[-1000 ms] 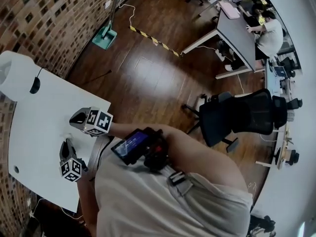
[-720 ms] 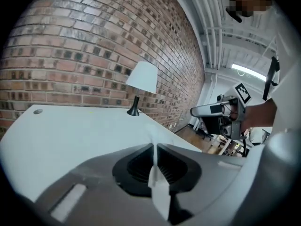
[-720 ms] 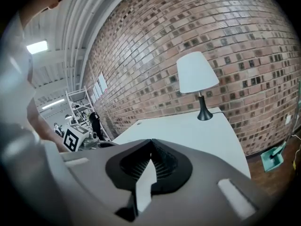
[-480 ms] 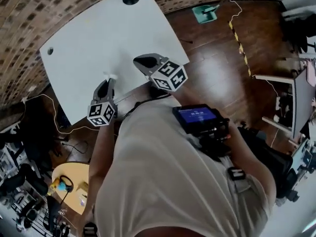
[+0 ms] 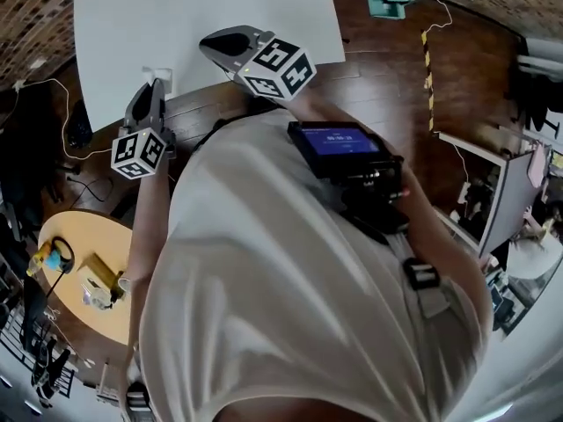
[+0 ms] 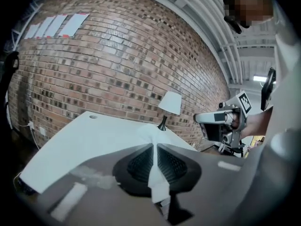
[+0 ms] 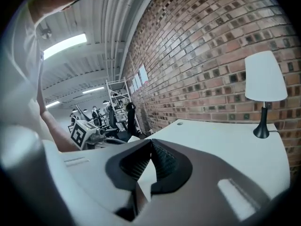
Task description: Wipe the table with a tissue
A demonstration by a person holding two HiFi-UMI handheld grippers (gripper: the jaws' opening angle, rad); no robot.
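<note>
From the head view, your left claw (image 5: pixel 157 88) sits at the near edge of the white table (image 5: pixel 220 11). A small white scrap of tissue (image 5: pixel 162 76) shows at its tip. Your right claw (image 5: pixel 214 42) reaches over the same edge, just beside it.

In the left gripper view, the left claw (image 6: pixel 154 147) is pinching the tissue (image 6: pixel 153 173). The sheet runs as a thin crumpled strip between the ribbed pads, and a loose tuft stands up past the tips. The table (image 6: pixel 80 140) lies ahead and below, with a lamp (image 6: pixel 170 105) at its far end. The tissue does not appear to touch the surface yet.

Expect the tissue to handle as almost weightless, limp and easy to tear. It will probably fold back under the tips and not push flat. Keep your hold where it is, deep in the pads, and wipe with the free tuft. Light pressure should do, because dragging hard could shred it or pull it out.

In the right gripper view, the right claw (image 7: pixel 150 142) is pressed together at the tips with nothing in it. Only the table (image 7: pixel 221 140) shows through the gap behind the tips.
</note>
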